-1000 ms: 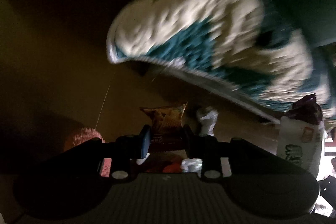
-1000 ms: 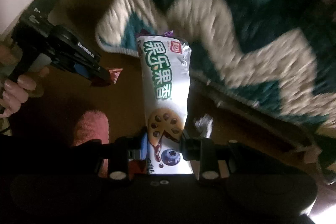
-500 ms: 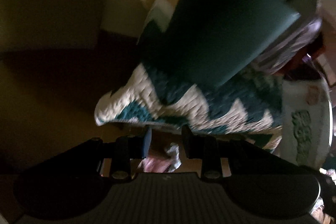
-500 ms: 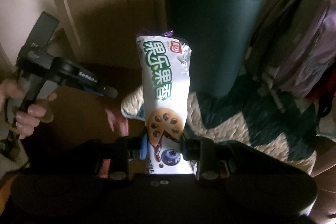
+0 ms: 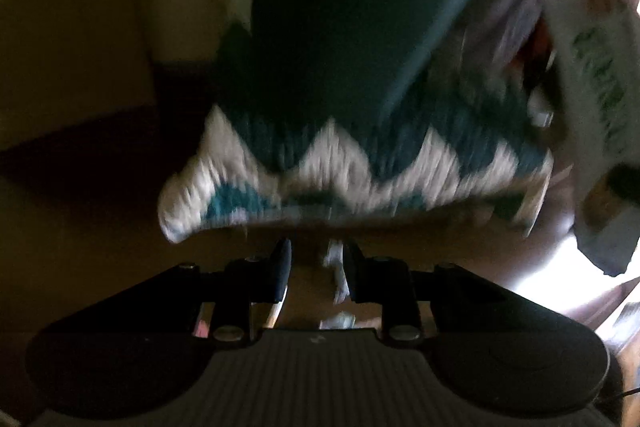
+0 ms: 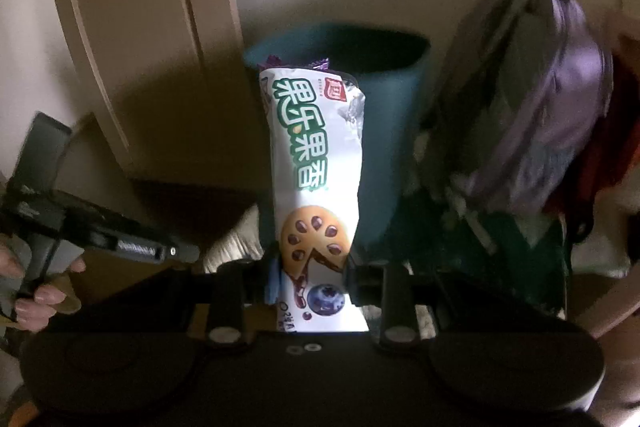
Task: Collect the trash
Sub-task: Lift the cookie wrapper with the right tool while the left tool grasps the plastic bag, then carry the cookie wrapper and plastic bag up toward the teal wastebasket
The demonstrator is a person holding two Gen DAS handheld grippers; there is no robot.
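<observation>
Right gripper (image 6: pixel 310 277) pinches our cookie wrapper (image 6: pixel 314 163) short of the teal bin (image 6: pixel 384 67); left gripper (image 5: pixel 316 263) is nearly shut, empty; a scrap remains.

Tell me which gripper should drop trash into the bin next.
Right. The right gripper is clamped on the cookie wrapper, facing the green bin and its open mouth. The left gripper shows nothing between its jaws.

The left wrist view is smeared with motion blur: the zigzag rug (image 5: pixel 352 179) loses its weave, and the white scrap (image 5: pixel 335 263) beyond the fingers cannot be identified. The cookie packet (image 6: pixel 316 163) hides part of the teal bin (image 6: pixel 384 95). The frame's left edge crops the person's hand (image 6: pixel 36 291).
</observation>
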